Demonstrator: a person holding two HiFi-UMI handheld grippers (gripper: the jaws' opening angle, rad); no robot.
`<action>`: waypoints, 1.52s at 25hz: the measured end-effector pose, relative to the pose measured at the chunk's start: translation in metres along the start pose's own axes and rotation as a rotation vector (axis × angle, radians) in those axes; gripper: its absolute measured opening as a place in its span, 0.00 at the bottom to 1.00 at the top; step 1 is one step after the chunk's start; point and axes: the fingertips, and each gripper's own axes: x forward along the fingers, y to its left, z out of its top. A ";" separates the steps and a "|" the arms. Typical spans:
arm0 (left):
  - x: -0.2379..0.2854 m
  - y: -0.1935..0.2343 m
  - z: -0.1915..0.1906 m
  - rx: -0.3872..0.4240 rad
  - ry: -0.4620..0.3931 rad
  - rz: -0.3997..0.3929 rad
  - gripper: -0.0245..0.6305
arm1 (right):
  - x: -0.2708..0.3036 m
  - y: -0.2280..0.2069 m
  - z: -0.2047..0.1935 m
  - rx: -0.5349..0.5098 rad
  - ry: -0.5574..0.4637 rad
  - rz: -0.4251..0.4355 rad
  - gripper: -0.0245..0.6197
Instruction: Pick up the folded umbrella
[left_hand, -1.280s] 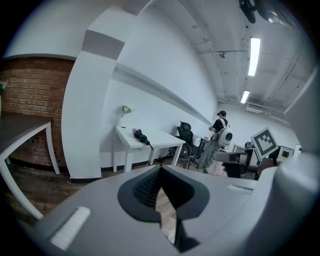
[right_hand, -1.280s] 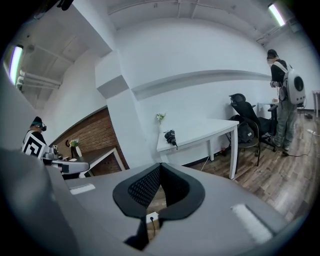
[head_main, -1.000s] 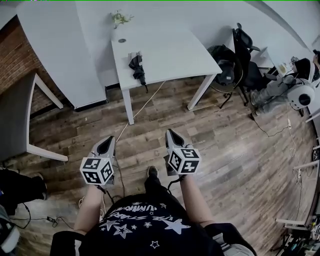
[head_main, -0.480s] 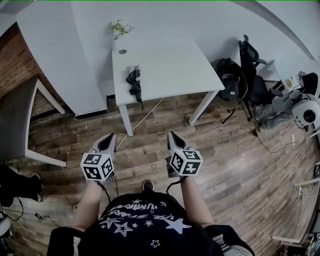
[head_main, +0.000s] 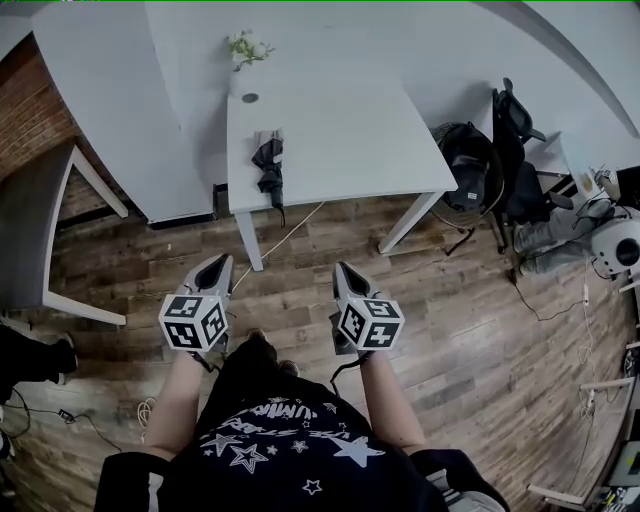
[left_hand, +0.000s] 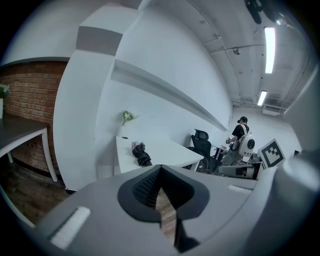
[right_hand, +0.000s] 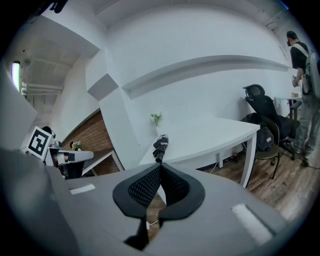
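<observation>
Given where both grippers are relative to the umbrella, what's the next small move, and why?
Probably step closer to the white table: the folded umbrella lies by its near left edge, well beyond the left gripper and right gripper, both over wooden floor with jaws shut and empty.

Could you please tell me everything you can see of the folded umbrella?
The folded umbrella is a bundle of dark, gathered fabric with a paler grey piece at its far end and a thin dark tail at the near one. It lies flat along the left side of the white table, reaching its near edge. Only the table touches it.
</observation>
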 end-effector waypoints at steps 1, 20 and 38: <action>0.005 0.002 0.001 -0.003 0.002 -0.001 0.04 | 0.004 0.000 0.001 -0.004 0.005 0.001 0.06; 0.206 0.040 0.029 -0.028 0.200 -0.062 0.10 | 0.126 -0.080 0.067 0.009 0.037 -0.103 0.06; 0.331 0.075 -0.015 -0.172 0.514 -0.063 0.56 | 0.219 -0.114 0.091 0.060 0.104 -0.161 0.06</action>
